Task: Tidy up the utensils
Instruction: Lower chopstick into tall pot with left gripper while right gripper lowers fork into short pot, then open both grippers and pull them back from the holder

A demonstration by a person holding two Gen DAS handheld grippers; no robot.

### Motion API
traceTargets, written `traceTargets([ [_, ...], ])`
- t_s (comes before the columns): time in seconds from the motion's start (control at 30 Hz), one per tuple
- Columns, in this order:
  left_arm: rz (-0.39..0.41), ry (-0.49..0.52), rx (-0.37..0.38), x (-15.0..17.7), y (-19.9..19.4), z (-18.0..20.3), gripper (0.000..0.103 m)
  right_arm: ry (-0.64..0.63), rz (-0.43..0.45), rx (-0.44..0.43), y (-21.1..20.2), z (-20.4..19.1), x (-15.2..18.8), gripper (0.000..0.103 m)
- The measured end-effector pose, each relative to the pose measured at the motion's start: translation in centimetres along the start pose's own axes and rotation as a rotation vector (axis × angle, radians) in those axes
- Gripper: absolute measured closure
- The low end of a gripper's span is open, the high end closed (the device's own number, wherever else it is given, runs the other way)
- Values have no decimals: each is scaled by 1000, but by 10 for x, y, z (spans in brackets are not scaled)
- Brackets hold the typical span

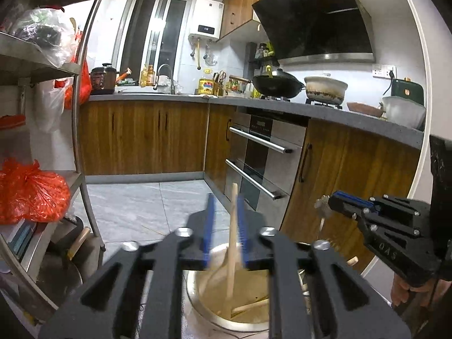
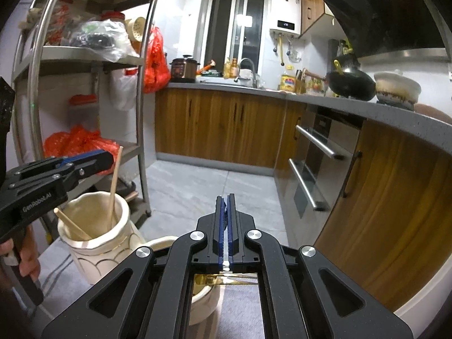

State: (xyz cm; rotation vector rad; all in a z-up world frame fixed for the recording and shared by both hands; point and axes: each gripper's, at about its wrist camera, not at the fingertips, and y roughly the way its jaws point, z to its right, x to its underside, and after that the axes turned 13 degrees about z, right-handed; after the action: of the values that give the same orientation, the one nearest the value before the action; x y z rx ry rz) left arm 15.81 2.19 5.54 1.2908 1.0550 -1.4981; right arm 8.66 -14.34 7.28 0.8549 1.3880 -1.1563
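The left gripper (image 1: pixel 225 226) stands narrowly apart around a wooden chopstick (image 2: pixel 115 182) upright in the cream jar (image 2: pixel 97 234). The right gripper (image 2: pixel 225 226) clamps a metal utensil (image 1: pixel 322 212) (light, stiff, slippery); mid-handle grip seems advisable.

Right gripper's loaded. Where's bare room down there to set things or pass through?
Free: the grey cloth right of the short jar, up to the wooden cabinet front. The mouth of the tall jar has room between its two wooden sticks. Crowded: the left side, where the left gripper hangs over the tall jar with the metal rack behind.
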Motion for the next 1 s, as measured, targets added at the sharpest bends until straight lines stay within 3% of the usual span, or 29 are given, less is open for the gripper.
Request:
traceTargets([
  [0.03, 10, 0, -5, -3, -3, -1, 72, 11, 1, -6, -1, 1, -1, 74],
  [0.17, 25, -3, -5, -12, -12, -2, 63, 42, 17, -19, -9, 6, -3, 55],
  [0.23, 28, 0, -10, -16, -18, -3, 50, 59, 28, -27, -16, 10, -5, 31],
  [0.33, 44, 4, -28, -24, -33, -4, 24, 103, 52, -39, -29, 18, -8, 8],
  [0.4, 53, -2, -35, -29, -44, -5, 6, 126, 66, -41, -37, 23, -10, 5],
  [0.6, 55, 52, -62, -37, -73, 0, 6, 115, 59, 19, -58, 34, -12, 5],
  [0.73, 40, 61, -74, -36, -91, 4, 6, 142, 47, -2, -74, 43, -8, 5],
  [1.0, -70, 65, -74, -6, -122, 7, 6, 140, 5, 7, -99, 51, 9, 5],
])
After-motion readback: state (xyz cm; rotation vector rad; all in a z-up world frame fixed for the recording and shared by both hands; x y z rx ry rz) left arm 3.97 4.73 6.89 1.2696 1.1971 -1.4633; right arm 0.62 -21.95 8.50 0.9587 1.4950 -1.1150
